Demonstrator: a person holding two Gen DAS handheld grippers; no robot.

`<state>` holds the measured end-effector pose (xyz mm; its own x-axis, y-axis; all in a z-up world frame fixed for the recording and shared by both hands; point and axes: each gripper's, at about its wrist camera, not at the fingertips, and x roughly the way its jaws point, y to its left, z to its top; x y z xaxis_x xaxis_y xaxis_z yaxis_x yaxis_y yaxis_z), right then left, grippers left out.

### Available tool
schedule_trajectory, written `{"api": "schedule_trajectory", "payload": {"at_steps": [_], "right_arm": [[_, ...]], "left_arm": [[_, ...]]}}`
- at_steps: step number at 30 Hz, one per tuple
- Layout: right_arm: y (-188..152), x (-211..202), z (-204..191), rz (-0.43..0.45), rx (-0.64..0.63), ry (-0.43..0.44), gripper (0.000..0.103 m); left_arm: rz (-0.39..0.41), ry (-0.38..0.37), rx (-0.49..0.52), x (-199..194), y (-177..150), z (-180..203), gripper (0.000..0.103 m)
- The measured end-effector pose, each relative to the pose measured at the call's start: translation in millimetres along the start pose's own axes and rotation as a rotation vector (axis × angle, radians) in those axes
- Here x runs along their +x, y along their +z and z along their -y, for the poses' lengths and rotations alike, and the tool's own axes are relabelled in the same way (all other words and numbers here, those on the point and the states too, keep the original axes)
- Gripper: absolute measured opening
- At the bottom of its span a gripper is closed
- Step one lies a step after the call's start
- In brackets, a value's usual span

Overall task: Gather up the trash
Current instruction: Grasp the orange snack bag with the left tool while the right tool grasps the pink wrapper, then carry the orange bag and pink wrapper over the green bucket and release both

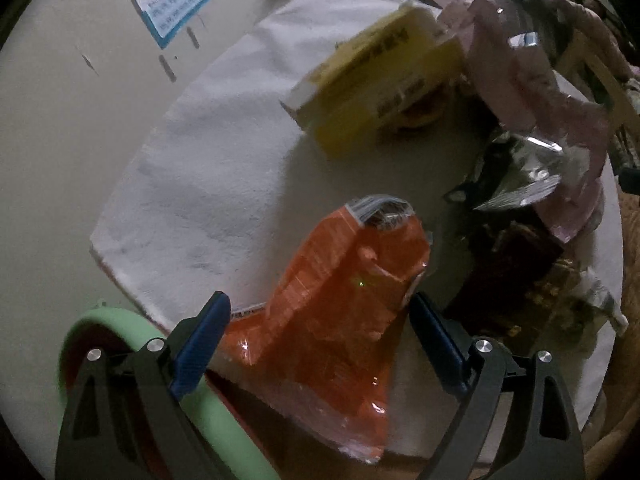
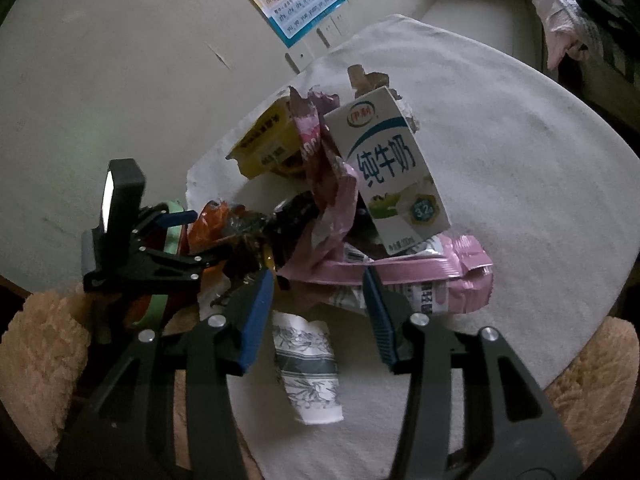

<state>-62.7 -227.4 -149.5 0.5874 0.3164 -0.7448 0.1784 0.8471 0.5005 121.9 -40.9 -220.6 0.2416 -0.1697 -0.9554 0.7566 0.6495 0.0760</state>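
Left gripper gapes wide around an orange snack wrapper; right gripper hangs half-open, empty, above a paper cup.

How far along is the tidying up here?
Early to midway, at a guess. Trash sits heaped together on the white cloth: a milk carton, a yellow box and a pink wrapper. The left gripper stands open around an orange wrapper, not clamped. The right gripper hangs open above a paper cup. Nothing looks binned yet.
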Motion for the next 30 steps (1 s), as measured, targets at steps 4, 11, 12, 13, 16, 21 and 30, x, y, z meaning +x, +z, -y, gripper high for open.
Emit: {"api": "schedule_trajectory", "payload": {"at_steps": [4, 11, 12, 13, 16, 21, 30], "right_arm": [[0.5, 1.2, 1.7, -0.003, 0.002, -0.004, 0.046], [0.7, 1.5, 2.8, 0.007, 0.01, -0.006, 0.046], [1.2, 1.3, 3.2, 0.009, 0.013, -0.005, 0.046], [1.6, 1.4, 3.8, 0.011, 0.015, -0.004, 0.046], [3.6, 1.5, 6.3, 0.016, 0.025, -0.003, 0.046], [11.6, 2.8, 9.3, 0.03, 0.04, 0.002, 0.046], [24.1, 15.1, 7.0, 0.038, 0.017, -0.029, 0.046]], "left_arm": [[-0.026, 0.013, -0.01, 9.4, 2.4, -1.1, 0.09], [0.014, -0.021, -0.104, 8.0, -5.7, -1.1, 0.06], [0.026, -0.009, -0.121, 5.1, -6.6, -1.2, 0.054], [0.037, -0.002, -0.144, 2.1, -8.3, -1.8, 0.051], [0.067, -0.011, -0.213, -6.0, -16.7, -5.1, 0.047], [0.148, 0.03, -0.335, -34.6, -37.6, -11.8, 0.046], [0.338, 0.041, -0.558, -97.6, -57.1, -16.7, 0.046]]}}
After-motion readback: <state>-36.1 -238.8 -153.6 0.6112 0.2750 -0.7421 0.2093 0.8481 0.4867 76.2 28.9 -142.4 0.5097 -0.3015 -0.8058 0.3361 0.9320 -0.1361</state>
